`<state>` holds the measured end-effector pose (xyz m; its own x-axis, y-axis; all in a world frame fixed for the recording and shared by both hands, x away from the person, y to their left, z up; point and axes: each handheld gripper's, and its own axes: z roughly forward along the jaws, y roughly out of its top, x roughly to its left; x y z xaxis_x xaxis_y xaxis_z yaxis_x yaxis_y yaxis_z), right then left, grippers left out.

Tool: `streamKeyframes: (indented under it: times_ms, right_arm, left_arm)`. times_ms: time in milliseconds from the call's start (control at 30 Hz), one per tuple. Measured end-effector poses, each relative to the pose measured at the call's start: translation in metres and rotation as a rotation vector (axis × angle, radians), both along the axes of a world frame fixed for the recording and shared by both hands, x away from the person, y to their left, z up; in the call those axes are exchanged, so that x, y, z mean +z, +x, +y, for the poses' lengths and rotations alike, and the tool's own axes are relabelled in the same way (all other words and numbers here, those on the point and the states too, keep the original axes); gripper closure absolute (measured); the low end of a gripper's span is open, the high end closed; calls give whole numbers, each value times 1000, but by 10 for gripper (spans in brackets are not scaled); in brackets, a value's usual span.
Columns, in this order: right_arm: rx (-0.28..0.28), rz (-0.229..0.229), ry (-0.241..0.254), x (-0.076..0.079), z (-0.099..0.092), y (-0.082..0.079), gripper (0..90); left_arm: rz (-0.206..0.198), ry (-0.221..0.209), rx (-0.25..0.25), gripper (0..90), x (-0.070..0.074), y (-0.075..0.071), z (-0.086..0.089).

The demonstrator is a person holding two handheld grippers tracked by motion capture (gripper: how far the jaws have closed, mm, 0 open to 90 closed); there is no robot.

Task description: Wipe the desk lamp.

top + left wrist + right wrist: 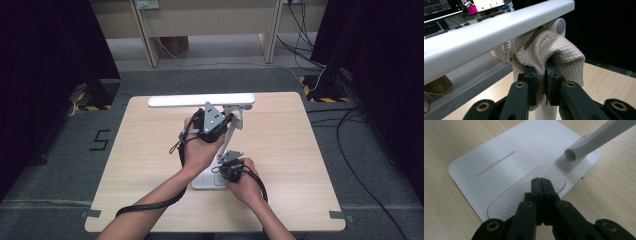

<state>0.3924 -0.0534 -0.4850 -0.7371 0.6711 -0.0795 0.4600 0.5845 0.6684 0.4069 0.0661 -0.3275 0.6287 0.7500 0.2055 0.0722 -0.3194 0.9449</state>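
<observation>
Two claws: left claw (pixel 541 75) grips one cloth (pixel 554 50), right claw (pixel 540 181) clenched empty on one lamp base (pixel 499 152).

A cream quilted cloth (pixel 541 50) with a fine diamond weave is bunched into folds and pressed against the white desk lamp (pixel 202 100) at the joint where its sloping stem meets the long, flat light bar — the bar lies level above the counter (pixel 140 150). A fold of the cloth is pinched between black jaws. The lamp's flat white base (pixel 506 162) — rounded corners, a ribbed oval patch — rests on the counter.
</observation>
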Motion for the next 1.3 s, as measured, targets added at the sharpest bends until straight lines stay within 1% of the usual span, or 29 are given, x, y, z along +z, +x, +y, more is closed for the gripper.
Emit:
streamKeyframes:
  times_ms: [267, 333, 600, 733, 767, 833, 1300]
  right_arm:
    - [0, -1, 2, 0, 0, 0, 900]
    - [-2, -2, 3, 0, 0, 0, 900]
    - [-1, -3, 3, 0, -1, -1, 900]
    - [-3, -3, 5, 0, -1, -1, 900]
    - [-14, 5, 8, 0, -1, -2, 900]
    - [-6, -3, 5, 0, -1, -1, 900]
    - [-5, -9, 3, -1, -1, -1, 900]
  left_arm:
    - [14, 8, -7, 812, -7, 1, 0]
    - [25, 10, -11, 812, -10, 2, 0]
    - [25, 19, -15, 812, -14, 2, 0]
    - [32, 22, -17, 812, -17, 2, 0]
    - [35, 21, -18, 812, -19, 2, 0]
    - [37, 21, -18, 812, -20, 2, 0]
    - [59, 39, -7, 812, -33, 3, 8]
